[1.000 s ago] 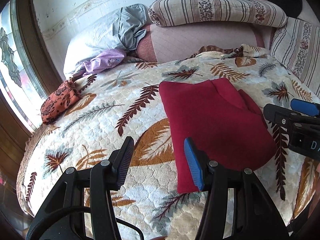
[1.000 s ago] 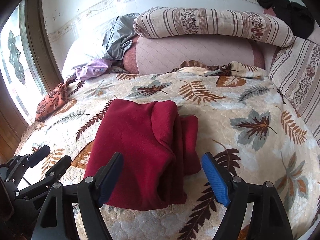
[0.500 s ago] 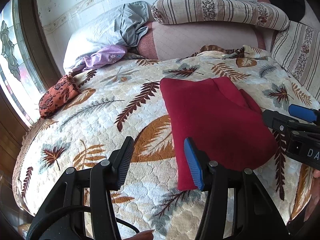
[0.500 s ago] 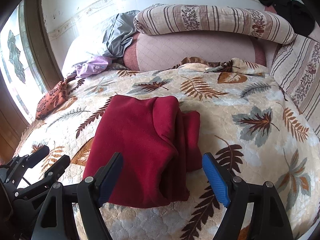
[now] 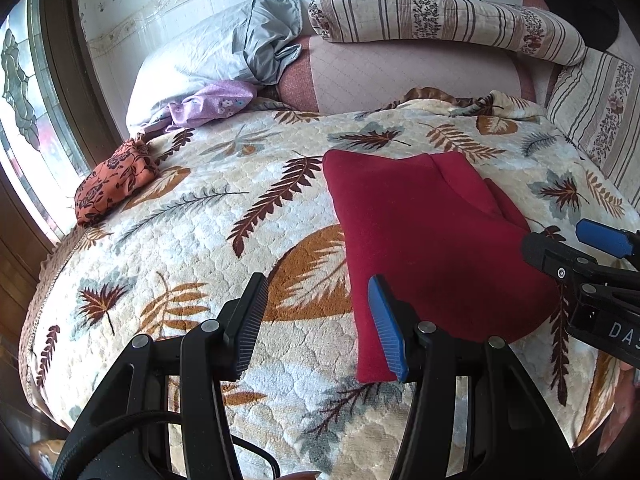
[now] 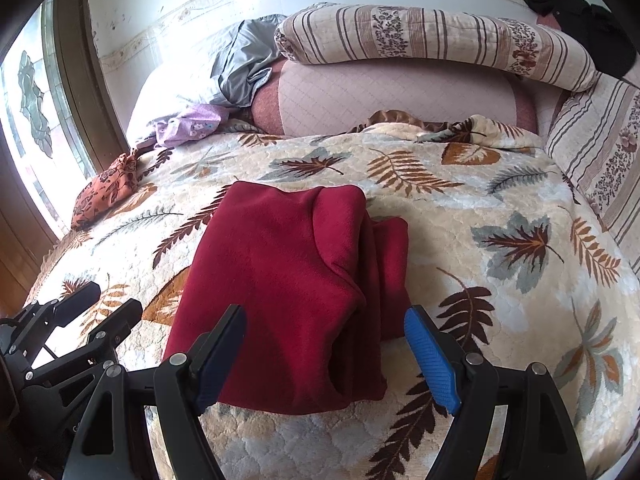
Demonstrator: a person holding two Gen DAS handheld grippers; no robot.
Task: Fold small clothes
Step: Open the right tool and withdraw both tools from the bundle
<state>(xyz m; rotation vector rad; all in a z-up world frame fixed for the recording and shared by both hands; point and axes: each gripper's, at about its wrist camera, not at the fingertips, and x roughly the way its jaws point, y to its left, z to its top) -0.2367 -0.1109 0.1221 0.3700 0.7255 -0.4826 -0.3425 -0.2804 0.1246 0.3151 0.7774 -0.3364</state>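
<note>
Hovering with both tools open and empty, your left tool (image 5: 316, 324) and right tool (image 6: 324, 356) haven't shifted. The red garment (image 6: 288, 292) lies folded on the bed (image 6: 500, 208), apparently finished.

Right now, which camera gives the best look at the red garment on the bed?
The right wrist view: the red garment lies centred there, its layered folds plain. In the left wrist view it sits off to the right, its near corner hidden by a finger.
</note>
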